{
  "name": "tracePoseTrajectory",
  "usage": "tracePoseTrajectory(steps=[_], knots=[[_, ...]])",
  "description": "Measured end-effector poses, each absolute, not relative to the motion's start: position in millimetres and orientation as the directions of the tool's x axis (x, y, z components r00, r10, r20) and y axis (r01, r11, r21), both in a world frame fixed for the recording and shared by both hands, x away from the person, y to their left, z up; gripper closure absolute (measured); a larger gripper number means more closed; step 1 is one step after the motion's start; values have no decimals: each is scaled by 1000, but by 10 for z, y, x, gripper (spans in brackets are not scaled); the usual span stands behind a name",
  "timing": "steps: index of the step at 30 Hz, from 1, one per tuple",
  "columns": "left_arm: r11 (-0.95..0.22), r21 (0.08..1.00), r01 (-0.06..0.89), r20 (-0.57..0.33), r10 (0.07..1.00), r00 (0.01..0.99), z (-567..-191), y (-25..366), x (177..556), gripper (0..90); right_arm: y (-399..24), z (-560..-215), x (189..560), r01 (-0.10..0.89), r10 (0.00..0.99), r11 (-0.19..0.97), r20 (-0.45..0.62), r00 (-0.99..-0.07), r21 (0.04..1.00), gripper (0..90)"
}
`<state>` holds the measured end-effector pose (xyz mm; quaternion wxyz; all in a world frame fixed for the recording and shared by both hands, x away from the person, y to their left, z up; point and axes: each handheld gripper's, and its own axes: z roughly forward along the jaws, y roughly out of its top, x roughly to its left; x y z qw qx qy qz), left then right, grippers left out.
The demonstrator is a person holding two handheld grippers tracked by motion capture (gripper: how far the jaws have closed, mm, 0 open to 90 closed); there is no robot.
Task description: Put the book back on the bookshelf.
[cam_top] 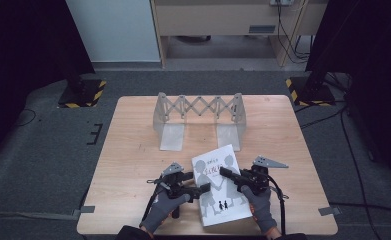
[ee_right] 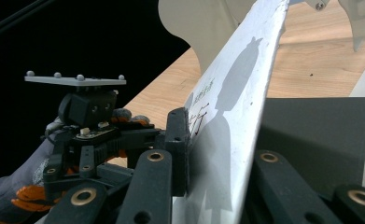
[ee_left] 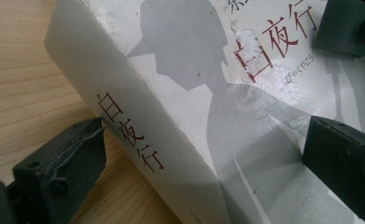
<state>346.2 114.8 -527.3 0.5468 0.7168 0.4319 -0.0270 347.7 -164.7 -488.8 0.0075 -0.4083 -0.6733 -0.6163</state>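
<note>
A white book with grey silhouettes and red characters lies at the table's front middle. My right gripper comes in from the book's right and is shut on the front cover, which is pinched between its jaws and tilted up off the dark page beneath. My left gripper is at the book's left edge, open, its jaws wide on either side of the spine: one fingertip over the wood, the other above the cover. The right gripper's jaw rests further along the cover.
A folding metal book rack stands at the back middle of the wooden table. Gloved hands hold both grippers at the front edge. The left gripper and its hand show beyond the raised cover.
</note>
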Motion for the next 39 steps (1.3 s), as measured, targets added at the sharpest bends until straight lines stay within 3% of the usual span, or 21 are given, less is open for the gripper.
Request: tracePoseTrajectory(steps=[11, 15, 24, 33, 39], knots=[[-12, 745, 667, -556, 542, 631, -5328, 1168, 3507, 0, -1665, -4884, 3482, 561, 527, -97, 520, -672, 822, 764], [-9, 735, 678, -592, 480, 647, -5372, 1172, 3524, 0, -1667, -4882, 3489, 562, 509, -91, 524, -683, 822, 768], [-5, 711, 703, -598, 522, 609, -5404, 1146, 3524, 0, -1675, -4953, 3571, 619, 533, -73, 556, -638, 782, 741], [-38, 697, 716, -578, 561, 592, -5450, 1110, 3532, 8, -1676, -5060, 3659, 673, 584, 23, 536, -609, 739, 591], [-44, 707, 706, -561, 574, 597, -5451, 1090, 3522, 15, -1666, -5066, 3637, 642, 639, 109, 441, -630, 759, 397]])
